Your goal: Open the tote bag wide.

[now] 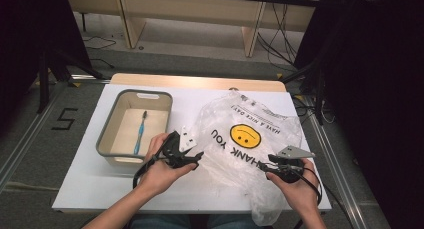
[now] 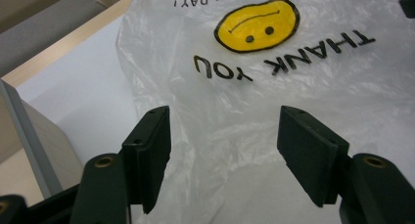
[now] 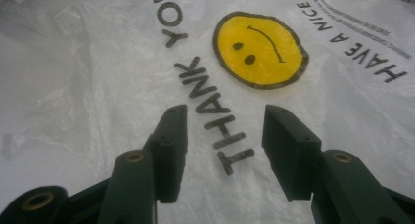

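Observation:
A crumpled clear plastic bag point(image 1: 245, 139) with a yellow smiley face and "THANK YOU" print lies on the white table, right of centre. My left gripper point(image 1: 196, 157) hovers at the bag's left edge, open, with nothing pinched. In the left gripper view the bag point(image 2: 254, 101) spreads beyond the spread jaws of the left gripper point(image 2: 222, 123). My right gripper point(image 1: 265, 162) sits over the bag's near right part, also open. In the right gripper view its jaws frame the printed word on the bag point(image 3: 122, 77), and the right gripper point(image 3: 225, 119) holds nothing.
A grey-rimmed bin point(image 1: 107, 134) stands on the left of the table with a blue toothbrush point(image 1: 140, 131) lying inside. Part of the bag droops over the table's near edge at the right. Wooden furniture legs and cables lie on the floor beyond the table.

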A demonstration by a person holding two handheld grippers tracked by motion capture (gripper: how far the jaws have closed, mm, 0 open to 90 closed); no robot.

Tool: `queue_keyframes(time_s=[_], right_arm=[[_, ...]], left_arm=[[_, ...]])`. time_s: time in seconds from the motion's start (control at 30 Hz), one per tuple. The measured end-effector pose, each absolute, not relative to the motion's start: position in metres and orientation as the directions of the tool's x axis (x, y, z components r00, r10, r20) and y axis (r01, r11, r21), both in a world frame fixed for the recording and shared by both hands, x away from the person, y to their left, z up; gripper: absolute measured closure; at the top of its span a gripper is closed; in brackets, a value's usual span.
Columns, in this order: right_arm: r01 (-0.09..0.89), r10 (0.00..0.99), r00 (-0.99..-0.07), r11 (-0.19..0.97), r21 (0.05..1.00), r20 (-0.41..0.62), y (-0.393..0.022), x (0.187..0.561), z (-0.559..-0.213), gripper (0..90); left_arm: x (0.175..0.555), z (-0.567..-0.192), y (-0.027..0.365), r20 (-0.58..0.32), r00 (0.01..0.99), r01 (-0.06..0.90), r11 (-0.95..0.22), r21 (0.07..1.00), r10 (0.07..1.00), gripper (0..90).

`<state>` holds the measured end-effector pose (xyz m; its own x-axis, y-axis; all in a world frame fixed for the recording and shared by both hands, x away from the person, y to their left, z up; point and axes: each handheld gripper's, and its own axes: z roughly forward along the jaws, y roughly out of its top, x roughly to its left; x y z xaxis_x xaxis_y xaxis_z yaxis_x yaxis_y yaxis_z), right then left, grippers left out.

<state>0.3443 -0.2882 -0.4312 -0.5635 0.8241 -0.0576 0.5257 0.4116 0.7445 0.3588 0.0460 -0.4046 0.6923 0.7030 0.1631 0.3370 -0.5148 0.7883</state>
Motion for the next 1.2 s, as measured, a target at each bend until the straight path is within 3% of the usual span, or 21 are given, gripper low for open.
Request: queue_keyframes(time_s=[0.2,0.37,0.83,0.97,1.2], right_arm=[[0.520,0.793,-0.608,0.444,0.730,-0.049,-0.278,0.348,-0.434,53.0],[0.520,0.754,-0.656,0.488,0.701,-0.039,-0.264,0.353,-0.442,53.0],[0.499,0.628,-0.778,0.617,0.609,0.001,-0.225,0.361,-0.469,49.4],[0.514,0.621,-0.784,0.637,0.574,0.013,-0.219,0.362,-0.472,59.2],[0.550,0.646,-0.763,0.627,0.551,0.026,-0.218,0.364,-0.472,89.1]], left_arm=[[0.342,-0.415,0.046,0.171,0.721,0.325,-0.545,0.773,0.671,37.8],[0.336,-0.434,0.035,0.159,0.765,0.351,-0.612,0.709,0.624,45.4],[0.363,-0.473,0.015,0.138,0.768,0.420,-0.654,0.629,0.625,56.2],[0.369,-0.476,0.015,0.139,0.756,0.437,-0.650,0.622,0.640,60.2],[0.381,-0.479,0.015,0.149,0.738,0.455,-0.647,0.612,0.659,70.1]])
